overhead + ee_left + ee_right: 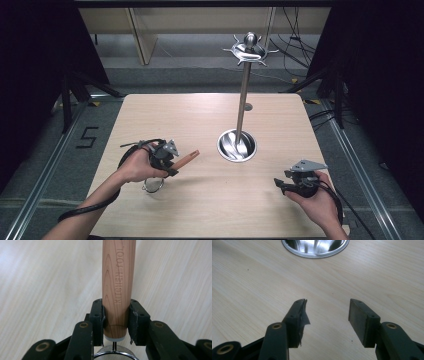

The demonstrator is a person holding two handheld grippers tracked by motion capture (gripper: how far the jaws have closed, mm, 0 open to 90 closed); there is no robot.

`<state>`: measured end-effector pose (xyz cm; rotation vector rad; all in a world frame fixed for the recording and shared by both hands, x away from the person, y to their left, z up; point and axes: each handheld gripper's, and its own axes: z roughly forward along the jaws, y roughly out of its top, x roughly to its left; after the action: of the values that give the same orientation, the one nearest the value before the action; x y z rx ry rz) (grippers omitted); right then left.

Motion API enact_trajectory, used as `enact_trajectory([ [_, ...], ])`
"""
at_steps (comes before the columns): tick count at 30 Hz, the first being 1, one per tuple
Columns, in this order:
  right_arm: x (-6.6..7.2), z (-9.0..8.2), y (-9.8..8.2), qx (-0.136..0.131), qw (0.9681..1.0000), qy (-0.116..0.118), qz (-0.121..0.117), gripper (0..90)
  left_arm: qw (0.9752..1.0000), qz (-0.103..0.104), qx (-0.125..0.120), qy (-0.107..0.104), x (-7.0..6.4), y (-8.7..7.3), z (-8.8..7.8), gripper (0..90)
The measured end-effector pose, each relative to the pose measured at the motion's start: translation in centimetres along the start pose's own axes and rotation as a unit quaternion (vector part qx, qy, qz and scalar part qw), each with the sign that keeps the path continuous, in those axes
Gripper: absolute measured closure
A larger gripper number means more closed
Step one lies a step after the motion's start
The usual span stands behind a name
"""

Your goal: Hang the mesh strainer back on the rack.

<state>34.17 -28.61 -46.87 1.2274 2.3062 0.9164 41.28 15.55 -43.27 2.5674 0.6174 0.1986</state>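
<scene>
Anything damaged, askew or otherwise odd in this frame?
Yes. On the right gripper, the pad of the jaw at the left of its own view looks torn, with a ragged flap curling off its inner face. The left gripper holds the wooden handle squarely.

The handle (118, 287) is smooth reddish wood with visible grain and stamped lettering; the tabletop (165, 120) is pale matt wood laminate; the stand (243, 95) and its round base (315, 248) are glossy polished metal; the jaw pads (359, 320) look matt black rubber.
</scene>
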Motion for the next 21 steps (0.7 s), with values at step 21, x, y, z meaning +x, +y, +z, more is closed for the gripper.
enact_trajectory([
  [21, 0.0, 0.0, 0.0, -0.003, 1.0000, -0.001, 0.001, 48.6, 0.9812, -0.097, -0.167, 0.006, -1.6, -0.1, -1.7, 67.7],
])
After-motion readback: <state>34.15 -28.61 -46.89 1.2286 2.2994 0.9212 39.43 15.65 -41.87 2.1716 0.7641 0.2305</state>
